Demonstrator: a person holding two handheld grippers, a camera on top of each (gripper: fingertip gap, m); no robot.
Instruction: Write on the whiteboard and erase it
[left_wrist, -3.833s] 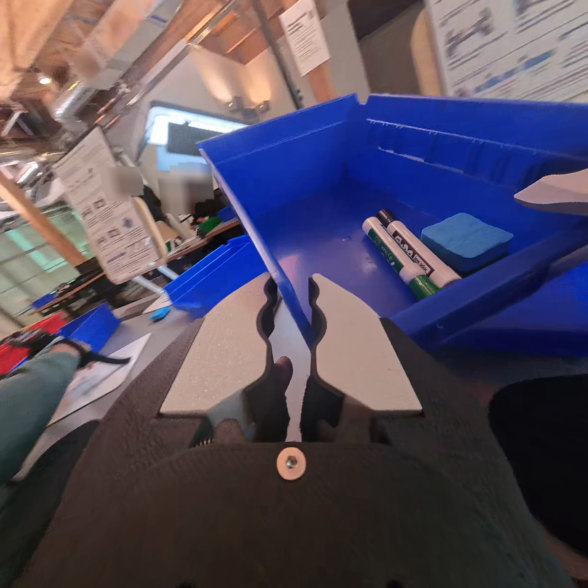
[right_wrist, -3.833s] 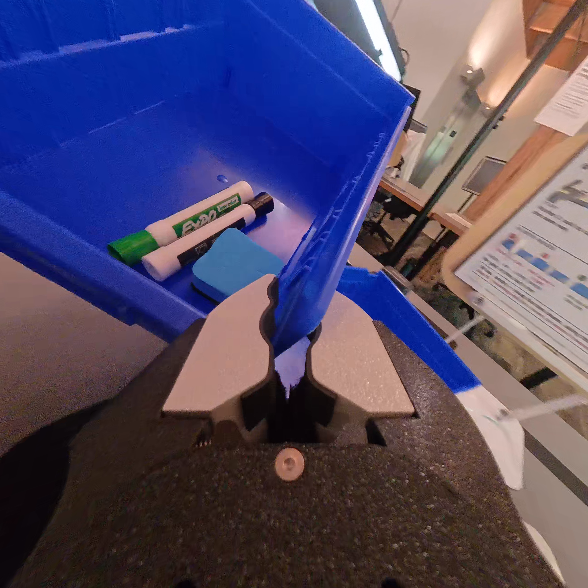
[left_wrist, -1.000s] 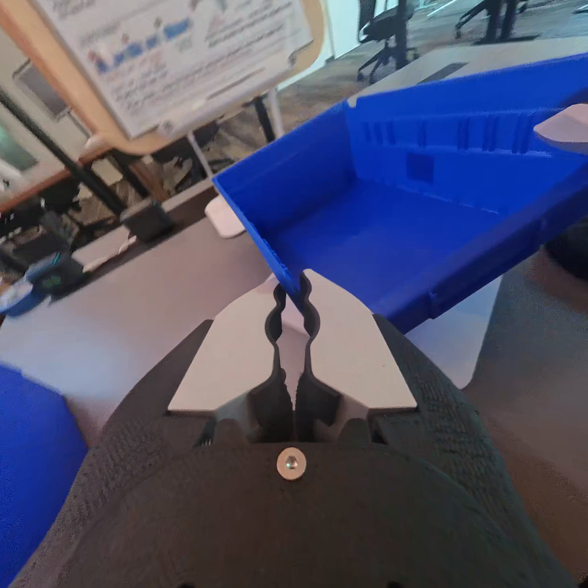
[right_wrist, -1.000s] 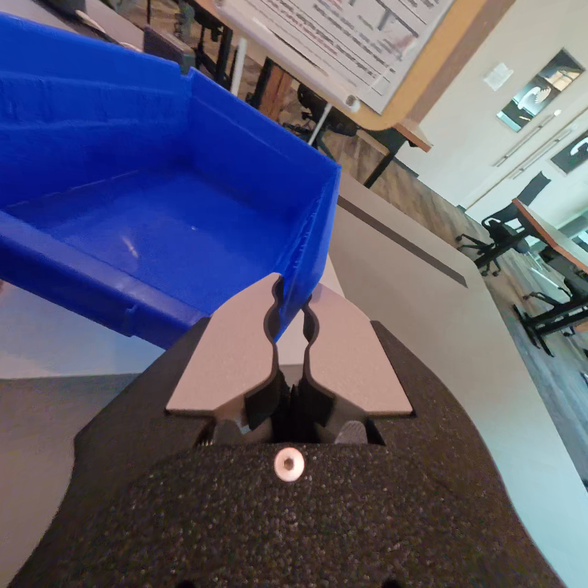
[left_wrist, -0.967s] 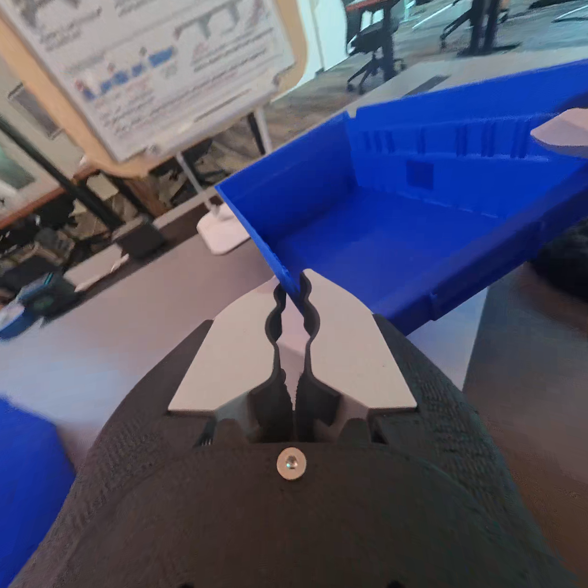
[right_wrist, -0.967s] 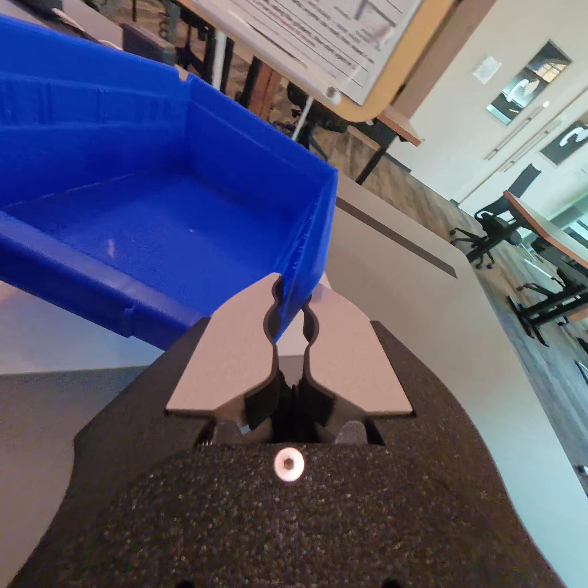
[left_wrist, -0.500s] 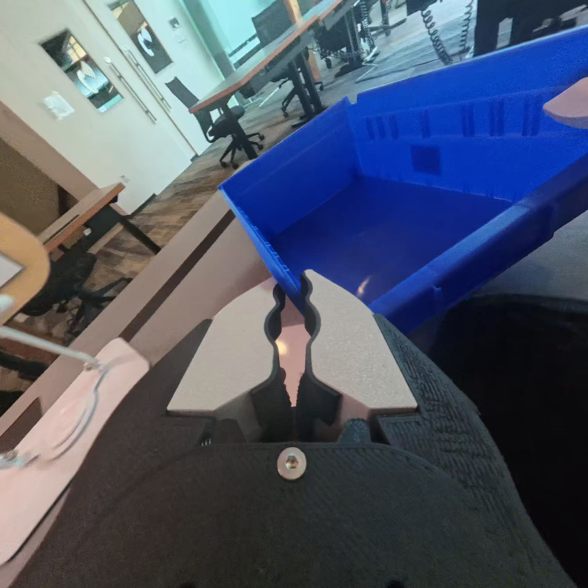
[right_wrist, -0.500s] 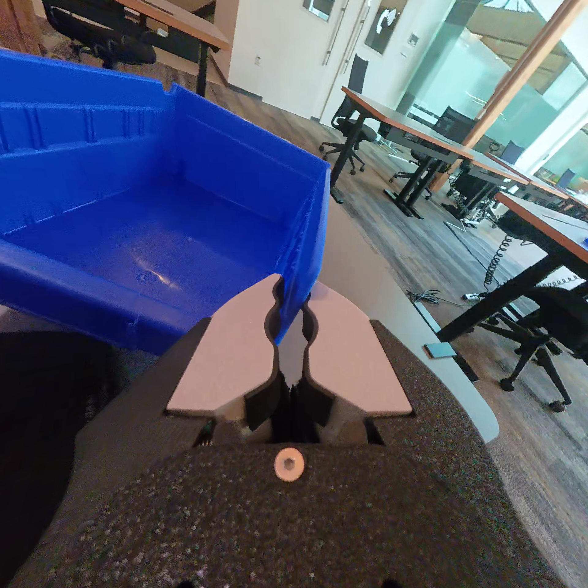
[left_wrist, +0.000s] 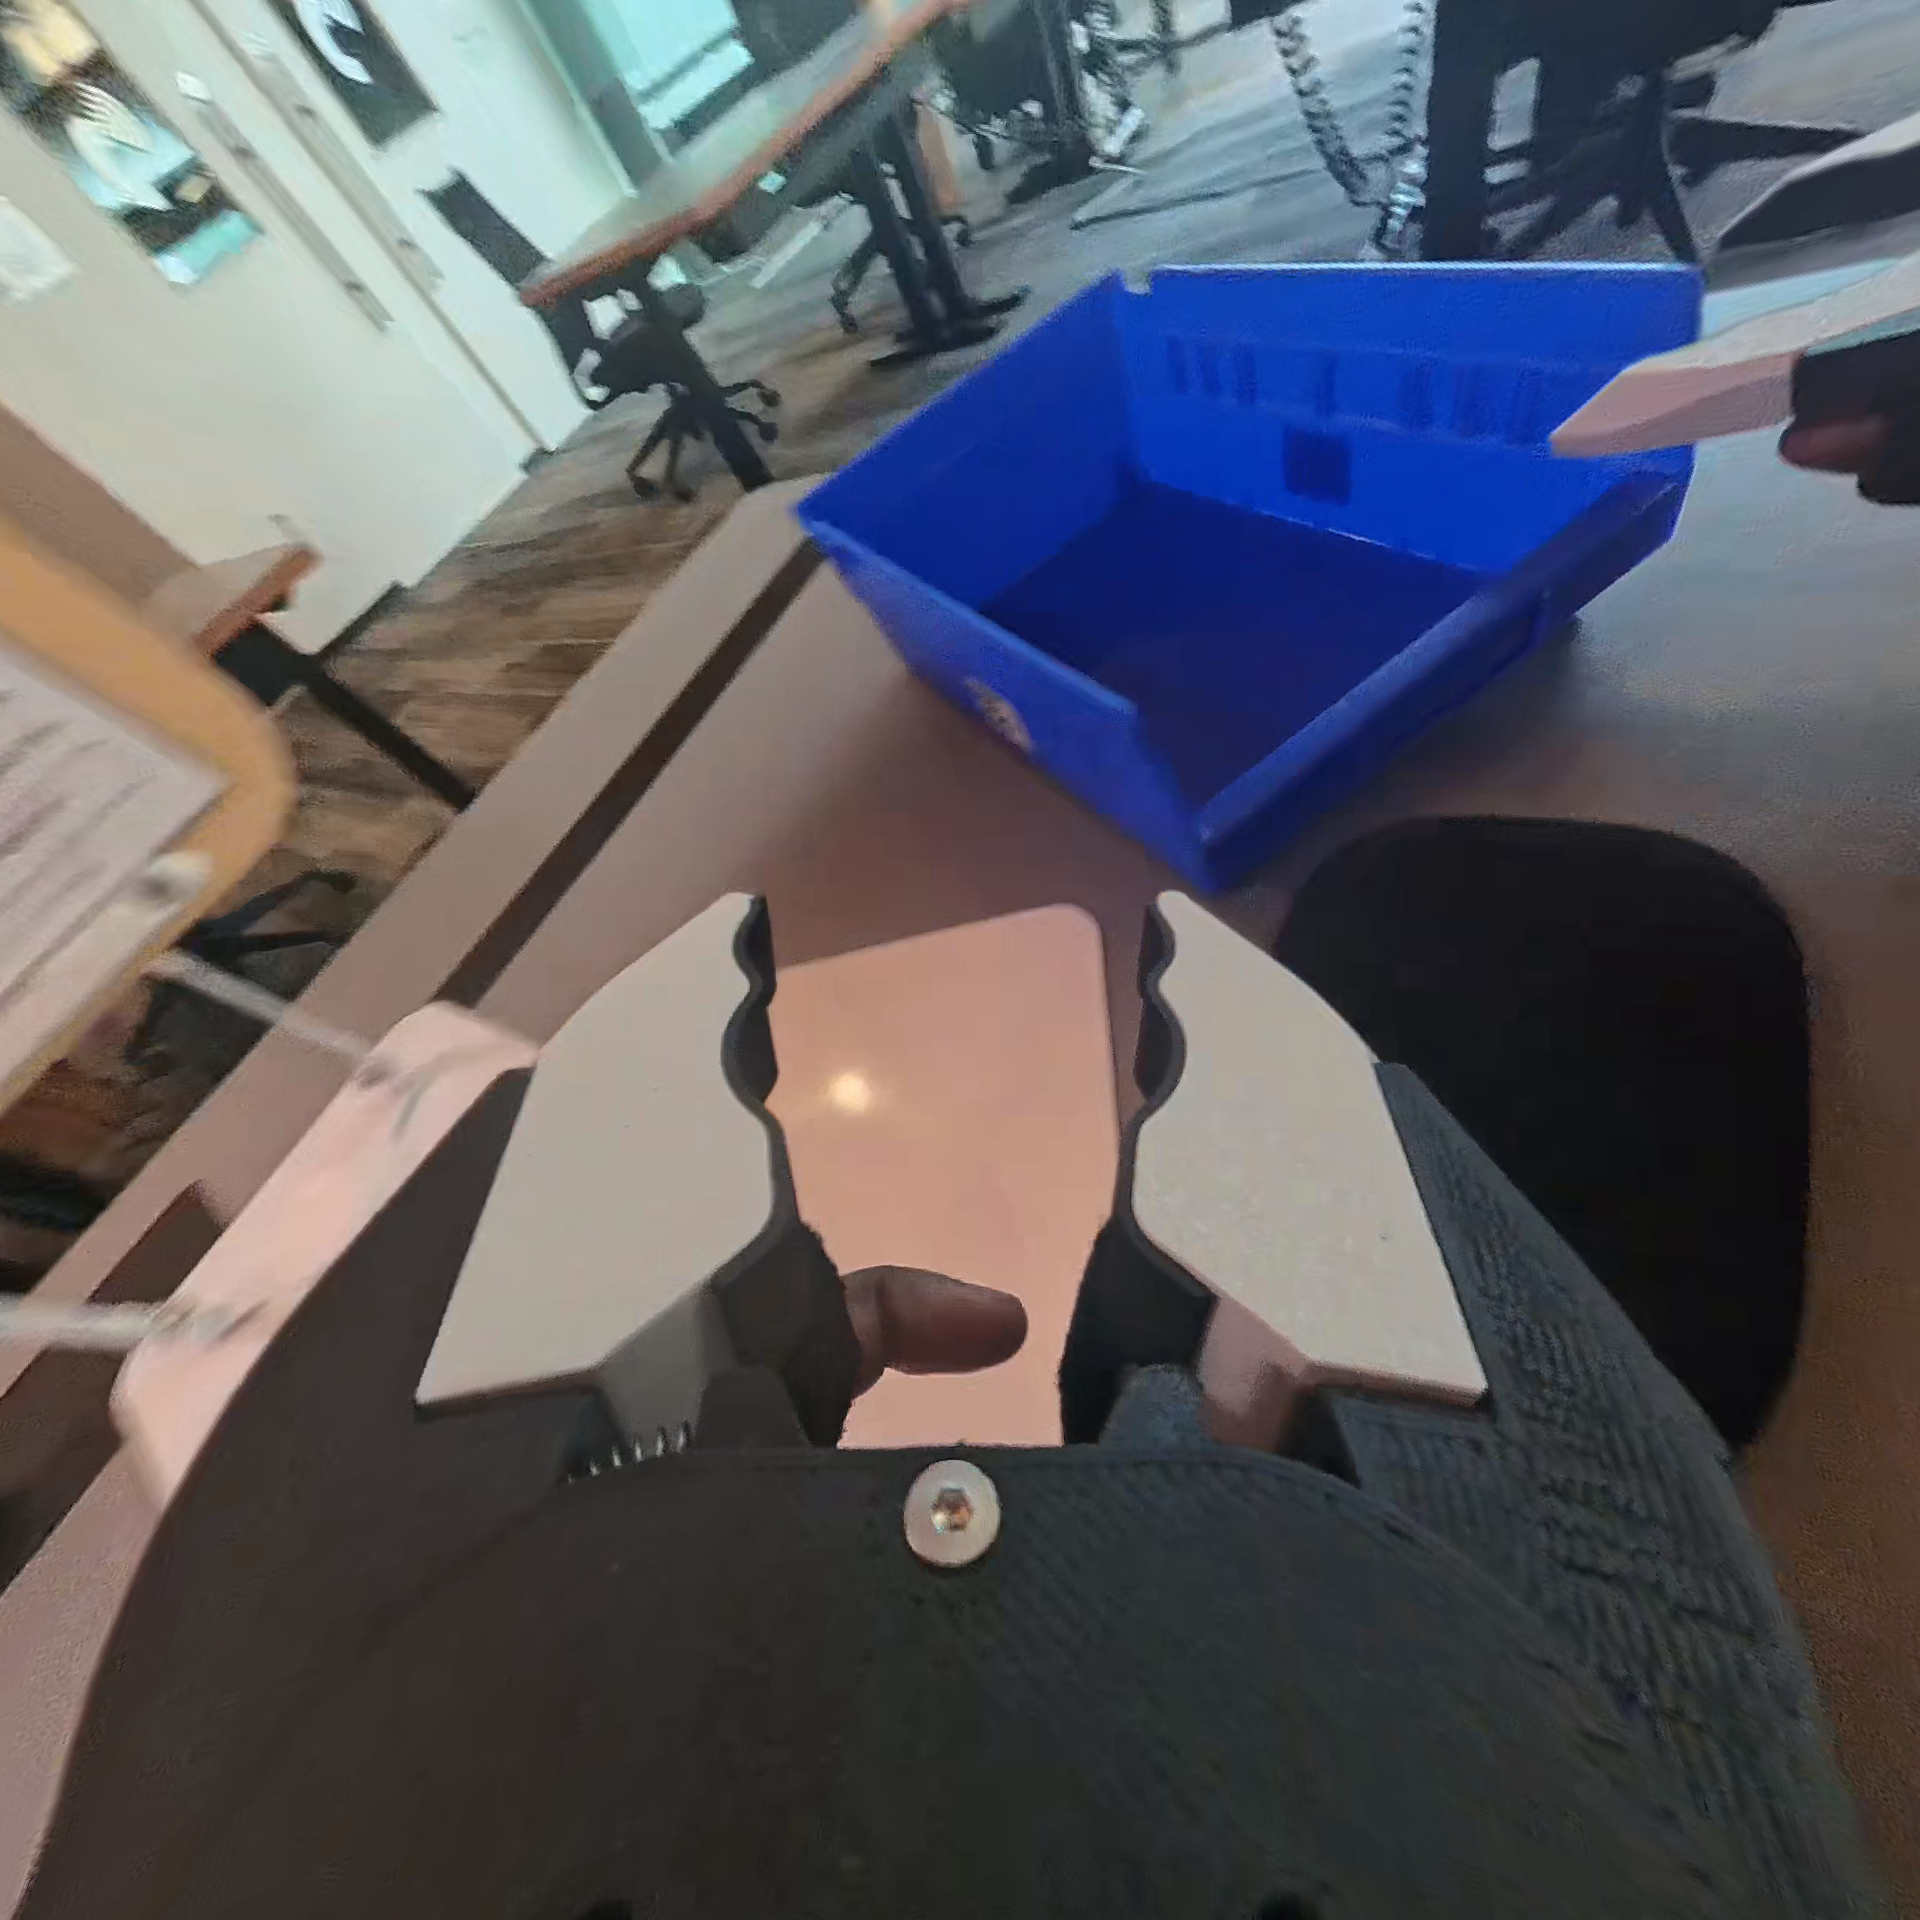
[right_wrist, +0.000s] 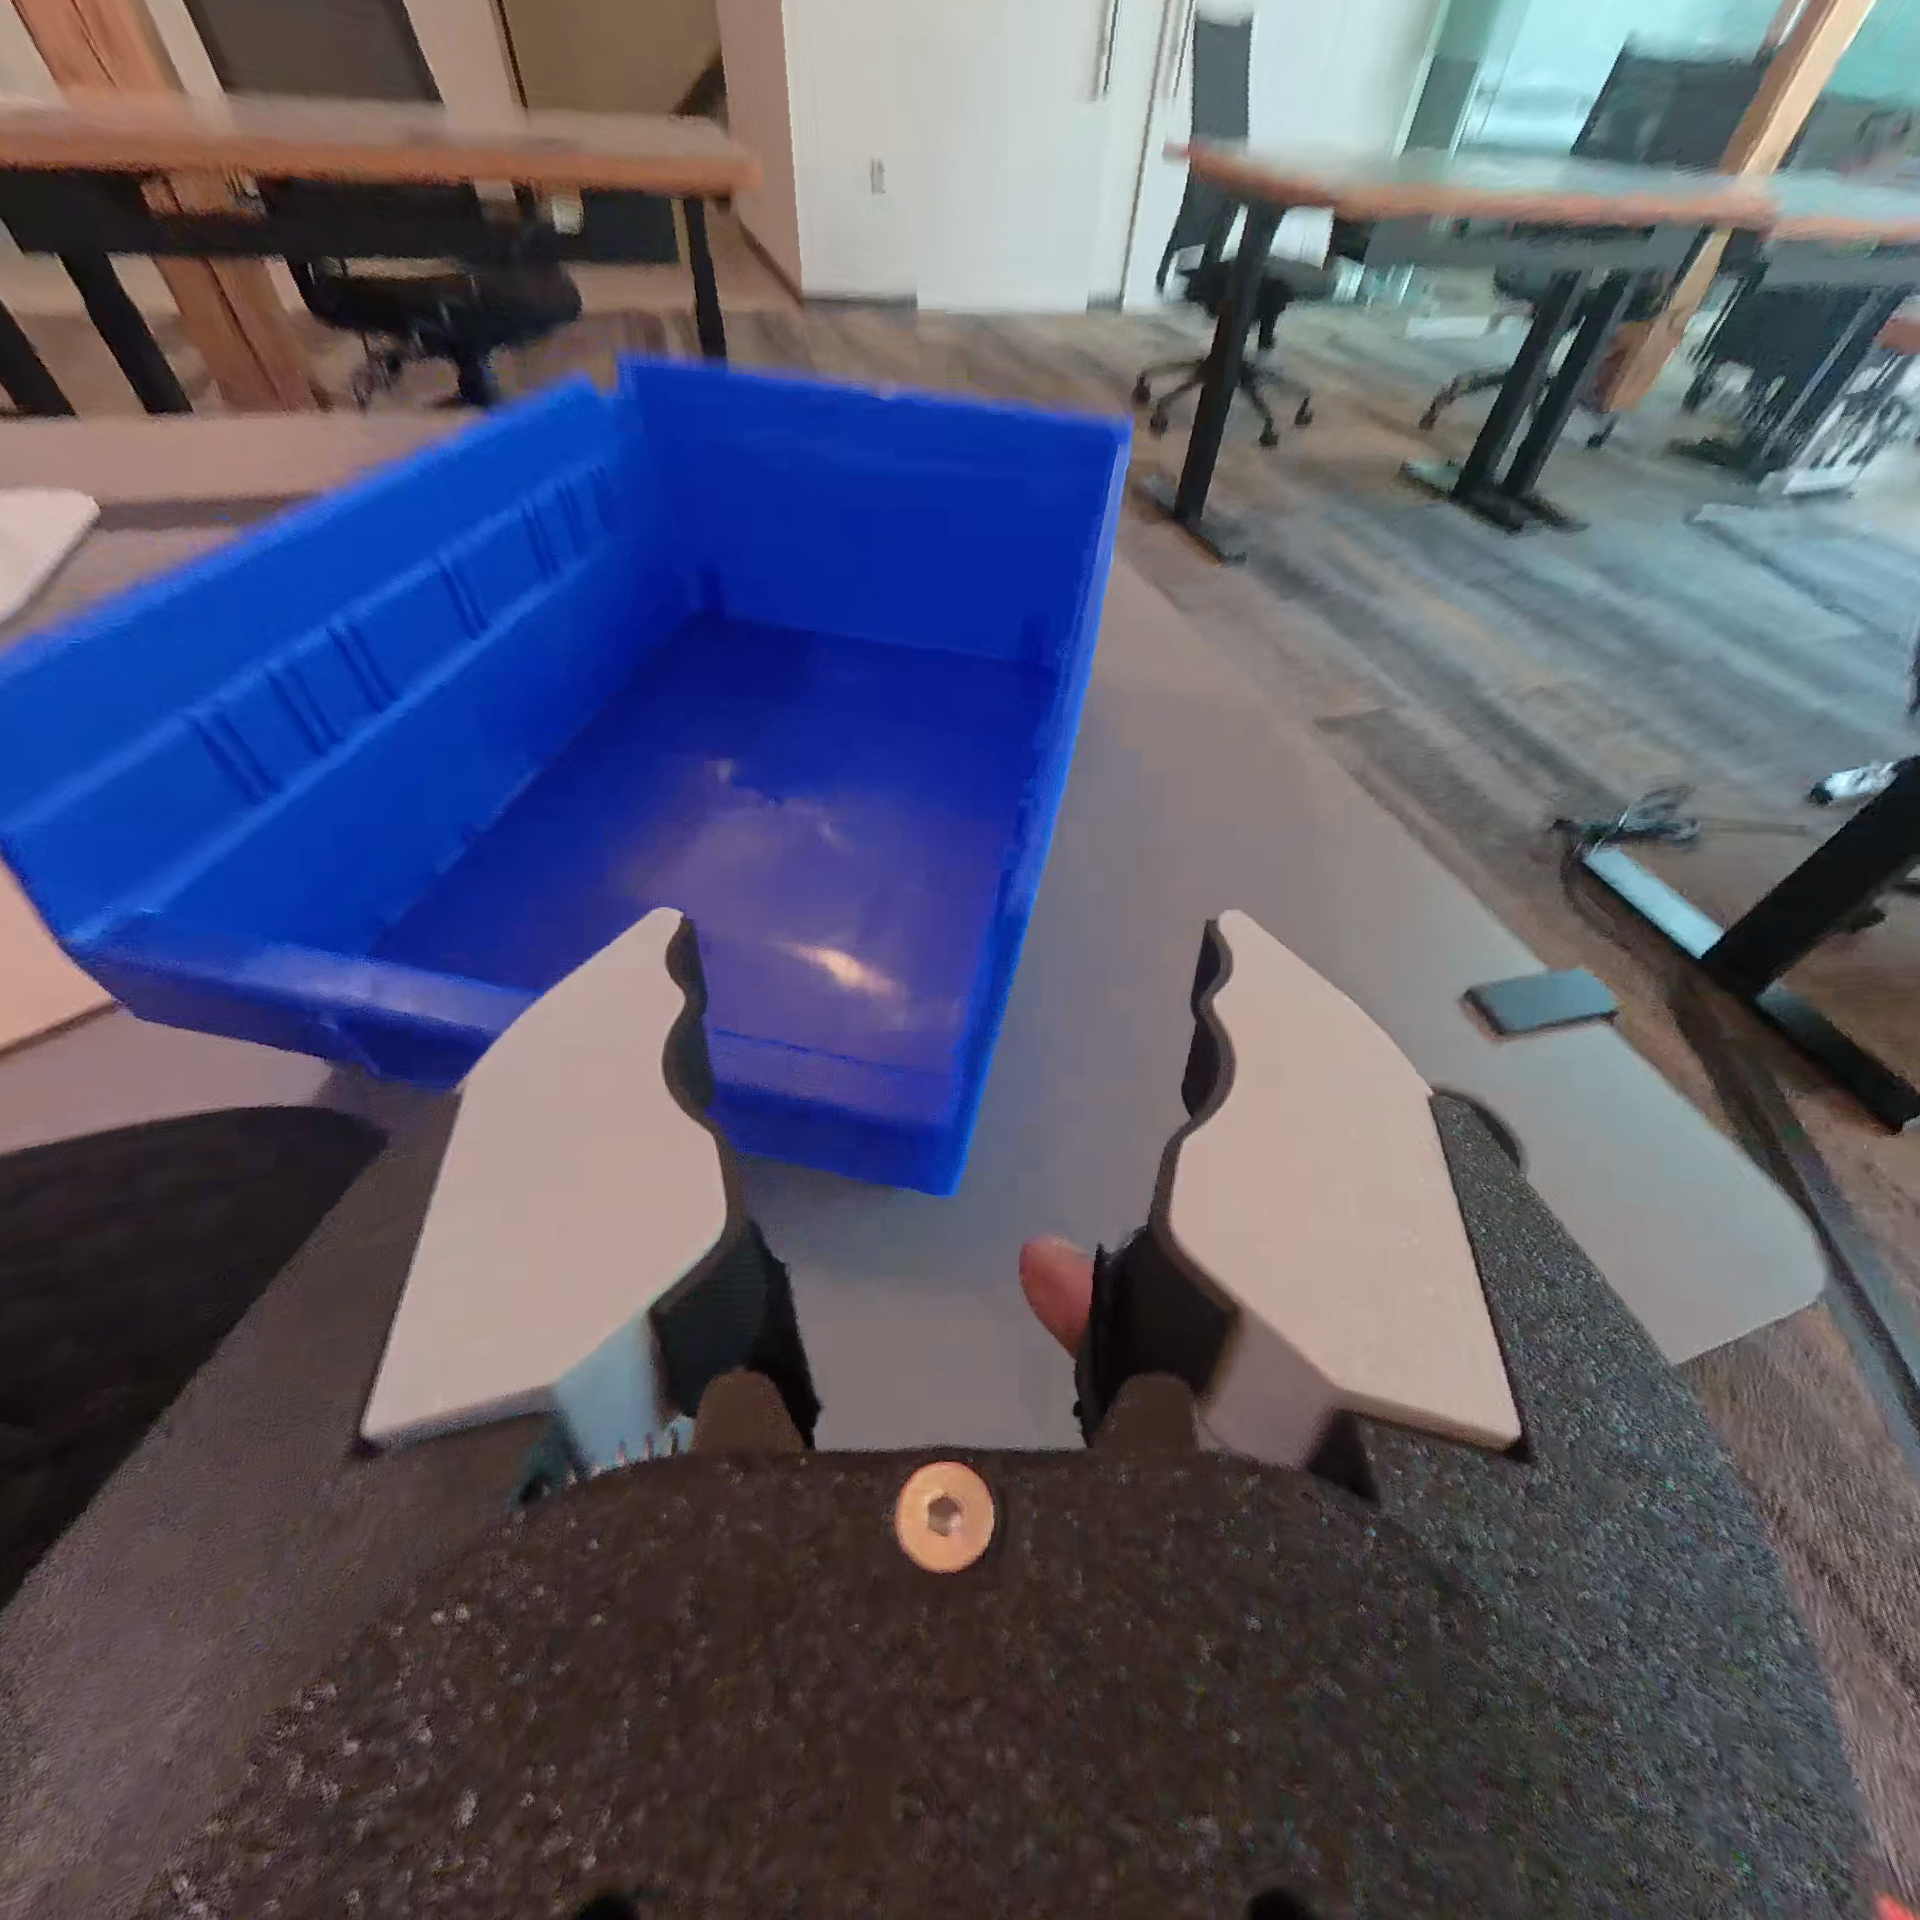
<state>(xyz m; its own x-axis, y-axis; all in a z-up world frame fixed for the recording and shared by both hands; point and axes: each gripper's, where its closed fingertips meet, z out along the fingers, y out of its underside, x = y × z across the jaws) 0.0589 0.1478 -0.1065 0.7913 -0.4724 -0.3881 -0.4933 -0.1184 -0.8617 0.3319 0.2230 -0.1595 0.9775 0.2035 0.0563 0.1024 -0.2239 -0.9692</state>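
An empty blue bin (left_wrist: 1247, 582) stands on the grey table, ahead and to the right in the left wrist view; it also shows in the right wrist view (right_wrist: 644, 748), ahead and to the left. My left gripper (left_wrist: 951, 925) is open and empty, pulled back from the bin, above a small white board (left_wrist: 935, 1091) lying flat on the table. My right gripper (right_wrist: 945, 935) is open and empty, just short of the bin's near right corner. A finger of the right gripper (left_wrist: 1714, 384) shows at the far right in the left wrist view. No markers or eraser are in view.
A black pad (left_wrist: 1538, 1060) lies on the table right of the white board. A second white plate with a wire stand (left_wrist: 312, 1195) sits at the left. The table edge (right_wrist: 1683, 1174) runs close on the right, with desks and office chairs (right_wrist: 1236, 281) beyond.
Both grippers were shut on the bin's side walls, carrying it after its markers and eraser left it. Now the bin stands on the table and both grippers have opened and drawn back.
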